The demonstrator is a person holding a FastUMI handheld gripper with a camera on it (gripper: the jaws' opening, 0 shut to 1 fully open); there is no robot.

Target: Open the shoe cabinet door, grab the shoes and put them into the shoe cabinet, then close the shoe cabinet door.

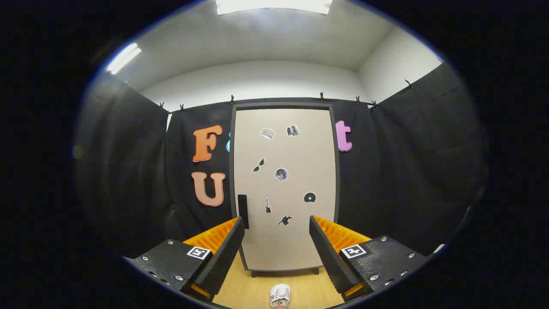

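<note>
Gripper (276,225) spread wide, fingers far apart, nothing held and nothing touched between them. Low in the gap between the two fingers, nearer than their tips, a small white shoe with dark and red markings (279,295) on the pale wooden floor (240,292), long axis running straight ahead toward the cabinet; which end is the toe, impossible to tell. Just ahead of the fingertips and beyond the shoe, a tall beige shoe cabinet door with a dark grey frame (300,163), standing upright, shut, long axis vertical, face turned squarely toward the fingers. A narrow black vertical handle (242,211) on the door's edge, just above the left fingertip. Small black-and-white stickers (281,174) scattered over the door face. Short dark feet (285,271) under the cabinet, resting on the floor. To both sides and behind, black cloth wall (399,171); above, white ceiling with bright light strips (272,5).
</note>
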